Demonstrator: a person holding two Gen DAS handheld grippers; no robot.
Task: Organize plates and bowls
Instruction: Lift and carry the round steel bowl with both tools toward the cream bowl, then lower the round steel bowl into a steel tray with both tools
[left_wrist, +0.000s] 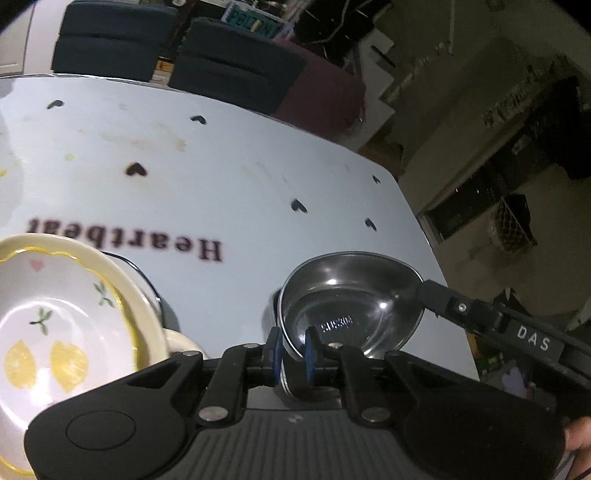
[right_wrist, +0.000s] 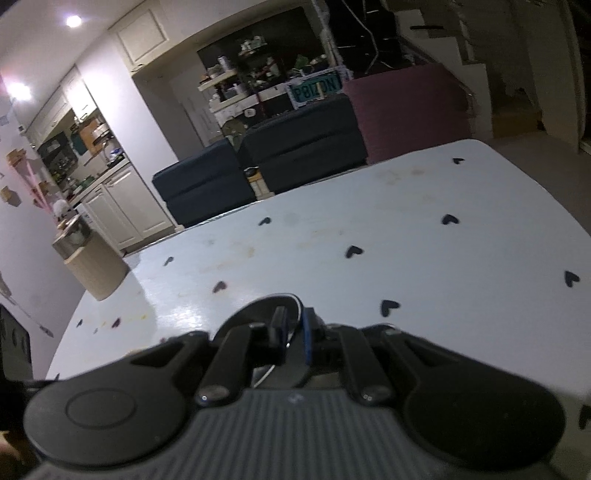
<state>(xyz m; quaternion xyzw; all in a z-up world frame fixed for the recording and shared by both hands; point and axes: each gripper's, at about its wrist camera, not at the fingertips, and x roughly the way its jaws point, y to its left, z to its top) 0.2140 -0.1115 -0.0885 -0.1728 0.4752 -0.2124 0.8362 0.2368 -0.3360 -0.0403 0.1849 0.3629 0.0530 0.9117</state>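
**Both grippers clamped on the steel bowl's rim**

The steel bowl (left_wrist: 347, 306) sits near the counter's right-hand corner in your left wrist view, shiny hollow facing up. Your left gripper (left_wrist: 291, 354) has its blue pads pinched nearly together over the near rim, one pad outside the wall, one inside. On the far right rim, your right gripper (left_wrist: 428, 291) reaches in from the side, its tip on the edge of the bowl.

Switch to the right wrist view and the bowl (right_wrist: 258, 314) is only a dark curve with a bright rim line, tucked between the right gripper's (right_wrist: 293, 334) narrowly set pads — a tight hold on the rim. The hollow itself is hidden there.

Only the left view shows the lemon-print plate (left_wrist: 55, 332), tilted just left of the gripper, with a cream mug (left_wrist: 183, 341) peeking out below its edge. The pale counter (left_wrist: 240, 177) carries small black hearts and the word "Heartbeat".

Only the right view shows the kitchen cabinets (right_wrist: 122, 206) and a lidded bin (right_wrist: 90, 258) off to the left.

Both grippers tilt downward toward the counter. Dark sofas (right_wrist: 258, 162) stand beyond its far edge.
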